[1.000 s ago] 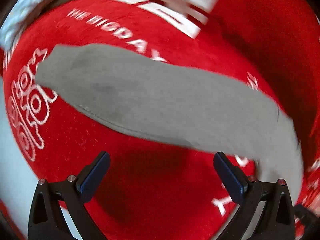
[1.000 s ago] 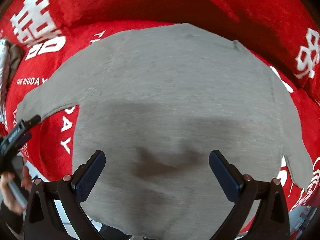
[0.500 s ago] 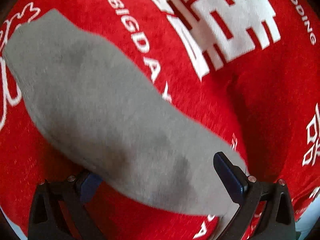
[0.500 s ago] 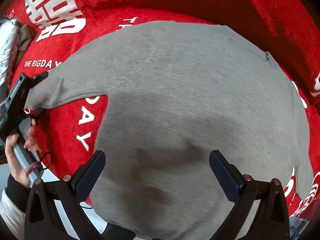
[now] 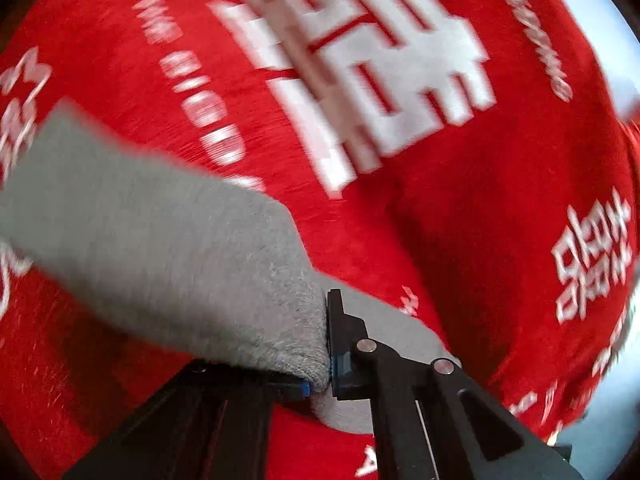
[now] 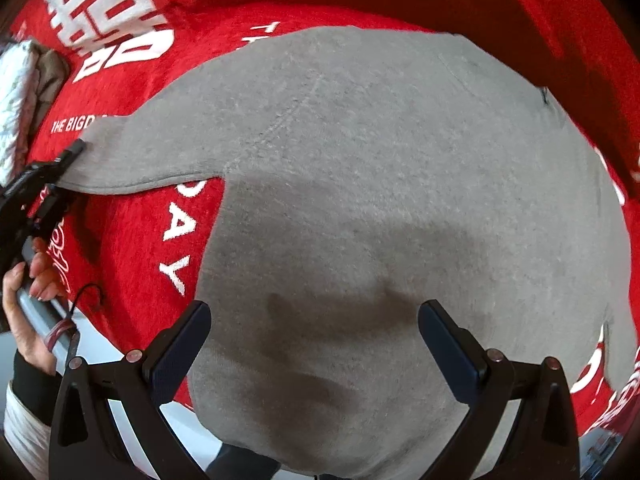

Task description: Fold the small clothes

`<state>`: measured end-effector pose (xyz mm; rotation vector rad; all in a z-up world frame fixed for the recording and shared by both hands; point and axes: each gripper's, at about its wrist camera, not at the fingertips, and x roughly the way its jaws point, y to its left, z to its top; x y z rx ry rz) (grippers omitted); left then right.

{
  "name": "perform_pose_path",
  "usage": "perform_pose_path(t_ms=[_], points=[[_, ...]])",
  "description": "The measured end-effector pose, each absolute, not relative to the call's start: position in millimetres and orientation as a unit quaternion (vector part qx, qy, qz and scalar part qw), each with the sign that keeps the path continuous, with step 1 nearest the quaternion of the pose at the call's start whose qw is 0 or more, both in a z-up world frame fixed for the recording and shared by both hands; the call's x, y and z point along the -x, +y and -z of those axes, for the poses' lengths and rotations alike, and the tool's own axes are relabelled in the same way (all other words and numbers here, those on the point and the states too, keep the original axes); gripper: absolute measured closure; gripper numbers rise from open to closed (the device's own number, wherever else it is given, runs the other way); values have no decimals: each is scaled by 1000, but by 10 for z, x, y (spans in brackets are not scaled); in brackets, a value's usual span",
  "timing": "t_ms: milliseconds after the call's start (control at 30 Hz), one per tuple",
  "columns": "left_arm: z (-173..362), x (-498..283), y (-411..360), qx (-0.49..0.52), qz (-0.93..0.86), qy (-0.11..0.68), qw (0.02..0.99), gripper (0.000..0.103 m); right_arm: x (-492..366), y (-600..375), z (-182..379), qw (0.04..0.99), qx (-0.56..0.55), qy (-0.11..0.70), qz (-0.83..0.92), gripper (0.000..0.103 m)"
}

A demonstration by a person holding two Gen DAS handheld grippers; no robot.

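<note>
Across the red cloth (image 6: pixel 132 216) with its white lettering, I have the grey top (image 6: pixel 380 208) spread out flat, body uncreased and both sleeves out to the sides. Nothing is folded yet as far as I can see, so I judge the task barely begun: this is the first grab of the first fold.

My left gripper (image 5: pixel 326 344) has just been closing, and its jaws are now pinched on the cuff end of the near sleeve (image 5: pixel 168 256), with the knit bunched between them. From the right wrist view I see the same thing at the far left: the left gripper (image 6: pixel 70 152) biting the sleeve tip, with the person's hand (image 6: pixel 28 300) on the handle below it. The left view is smeared by motion, so I cannot say for certain whether the cuff is lifted clear of the cloth or only tugged along it.

My right gripper (image 6: pixel 314 344) hangs over the lower body of the top with its jaws wide and nothing between them; whether it touches the fabric I cannot tell.

Left to do, by my reckoning: carry this sleeve in across the chest, do the same with the other sleeve (image 6: pixel 616 352), then fold the body in half or thirds and square it up.
</note>
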<state>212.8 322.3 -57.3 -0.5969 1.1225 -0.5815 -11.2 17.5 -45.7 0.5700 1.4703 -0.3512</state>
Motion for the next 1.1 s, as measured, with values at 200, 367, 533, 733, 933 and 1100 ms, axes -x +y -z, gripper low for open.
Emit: perform_pose_path(t_ms=[200,367,533,733,933,1100], points=[[3,-2052,2667,236,382,476,756,96,310,29,399,692,-281,642,174,0],[-456,-1734,1889,186,484,460,721,96,609,-238,259,696,-314,614,201,0],[-650,-1076,982,82,564,466,677,96,1020,-663,153,685,-364,578,253,0],[-209,-294,37,-46,578,519,628,96,1645,-1088,201,661,-392,554,319,0],[256,119,-236,-158,523,561,622,85,2119,-1255,406,638,-428,546,335,0],[129,119,23,-183,491,533,665,23,2050,-1265,379,665,-405,542,318,0]])
